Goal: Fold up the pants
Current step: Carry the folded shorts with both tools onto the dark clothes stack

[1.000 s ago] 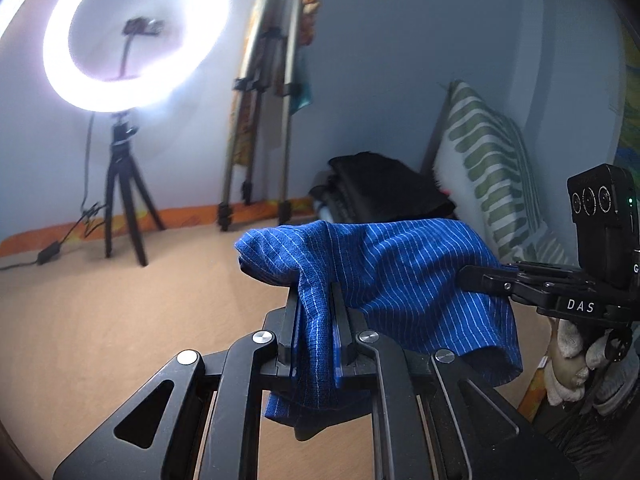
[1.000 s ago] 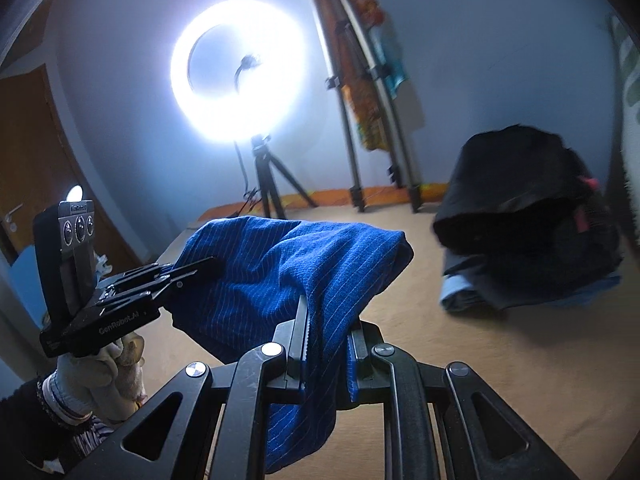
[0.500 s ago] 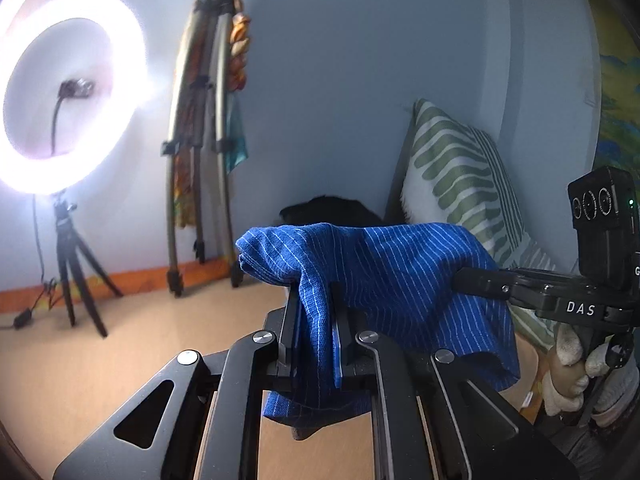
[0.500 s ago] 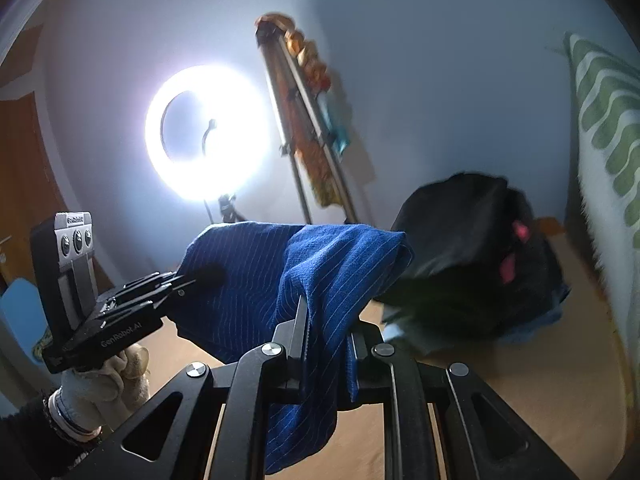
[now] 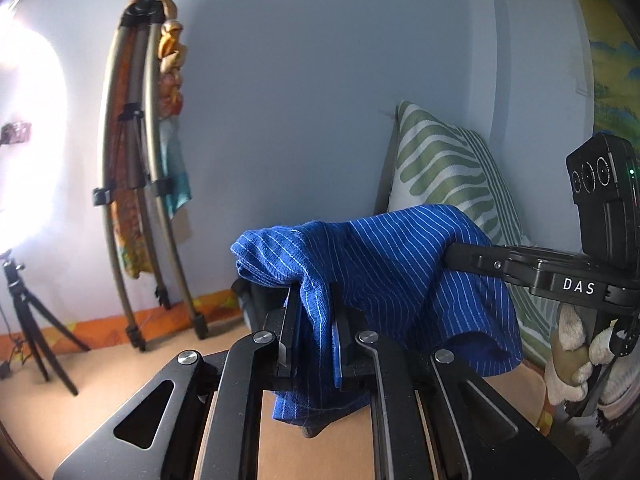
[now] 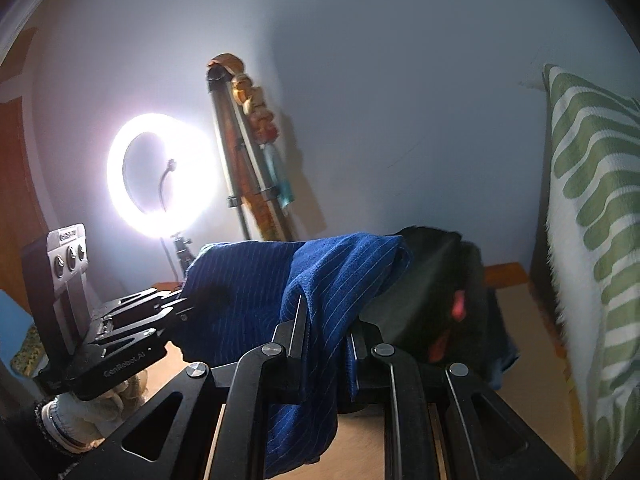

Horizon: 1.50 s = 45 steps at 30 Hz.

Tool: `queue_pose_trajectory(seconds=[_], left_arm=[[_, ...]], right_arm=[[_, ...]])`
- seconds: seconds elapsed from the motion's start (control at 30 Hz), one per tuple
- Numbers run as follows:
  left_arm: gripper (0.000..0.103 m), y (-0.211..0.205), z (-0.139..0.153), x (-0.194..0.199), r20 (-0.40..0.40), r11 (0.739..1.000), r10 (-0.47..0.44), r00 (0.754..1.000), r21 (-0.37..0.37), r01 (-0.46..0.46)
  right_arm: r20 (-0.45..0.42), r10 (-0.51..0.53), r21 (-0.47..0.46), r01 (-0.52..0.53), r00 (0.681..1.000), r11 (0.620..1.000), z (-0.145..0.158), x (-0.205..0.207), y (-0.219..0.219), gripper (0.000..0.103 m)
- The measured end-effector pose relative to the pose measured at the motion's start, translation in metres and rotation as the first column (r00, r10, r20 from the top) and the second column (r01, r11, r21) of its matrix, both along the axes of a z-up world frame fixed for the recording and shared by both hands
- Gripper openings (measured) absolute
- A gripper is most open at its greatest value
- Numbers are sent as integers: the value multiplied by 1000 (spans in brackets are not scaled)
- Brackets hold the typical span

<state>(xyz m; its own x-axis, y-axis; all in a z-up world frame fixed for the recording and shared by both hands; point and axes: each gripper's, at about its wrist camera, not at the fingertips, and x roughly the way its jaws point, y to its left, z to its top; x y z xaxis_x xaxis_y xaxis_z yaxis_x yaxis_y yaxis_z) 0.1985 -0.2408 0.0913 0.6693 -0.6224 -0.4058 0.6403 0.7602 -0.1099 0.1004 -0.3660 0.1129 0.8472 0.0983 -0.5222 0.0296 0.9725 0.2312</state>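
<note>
L gripper (image 5: 316, 328) clamped tight on blue striped pants (image 5: 384, 272), R gripper (image 6: 326, 332) likewise pinching same cloth; pants held up in air btwn both, slack hanging. Green-striped pillow (image 5: 444, 168) behind, ring light (image 6: 160, 176) w/ tripod

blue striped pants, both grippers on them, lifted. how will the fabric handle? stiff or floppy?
Probably floppy: the pants sag between the left gripper and right gripper, and loose ends hang below the jaws. Likely light, since a thin pinch holds them. The woven texture probably resists slipping.
</note>
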Motion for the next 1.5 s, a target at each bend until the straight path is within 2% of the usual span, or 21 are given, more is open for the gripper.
queue_pose_trajectory(seconds=[0.27, 0.47, 0.93, 1.07, 1.17, 1.2, 1.27, 1.5], left_arm=[[10, -27, 0, 43, -19, 1000, 14, 1000, -20, -15], [9, -49, -16, 78, -50, 999, 40, 998, -1, -41], [8, -65, -65, 137, -144, 994, 105, 984, 36, -101], [14, -68, -74, 152, -178, 990, 135, 975, 71, -124], [16, -63, -73, 157, -180, 988, 149, 972, 67, -139], [18, -61, -73, 157, -179, 987, 152, 972, 69, -142], [28, -59, -73, 158, -174, 985, 164, 971, 74, -153], [32, -48, -74, 154, -199, 986, 160, 967, 72, -148]], right_arm=[[-40, -15, -111, 11, 999, 994, 8, 38, -35, 12], [-89, -25, -175, 9, 996, 985, -2, 76, -63, 12], [-193, 27, -166, -59, 981, 984, -49, 151, -102, 13], [-236, -3, -200, -46, 972, 979, -68, 160, -115, 19], [-265, -56, -219, -3, 963, 976, -77, 160, -124, 37], [-259, -60, -208, 5, 964, 978, -77, 159, -127, 38], [-246, -70, -199, 20, 967, 980, -75, 152, -130, 38], [-202, -92, -241, 42, 975, 970, -55, 132, -124, 41]])
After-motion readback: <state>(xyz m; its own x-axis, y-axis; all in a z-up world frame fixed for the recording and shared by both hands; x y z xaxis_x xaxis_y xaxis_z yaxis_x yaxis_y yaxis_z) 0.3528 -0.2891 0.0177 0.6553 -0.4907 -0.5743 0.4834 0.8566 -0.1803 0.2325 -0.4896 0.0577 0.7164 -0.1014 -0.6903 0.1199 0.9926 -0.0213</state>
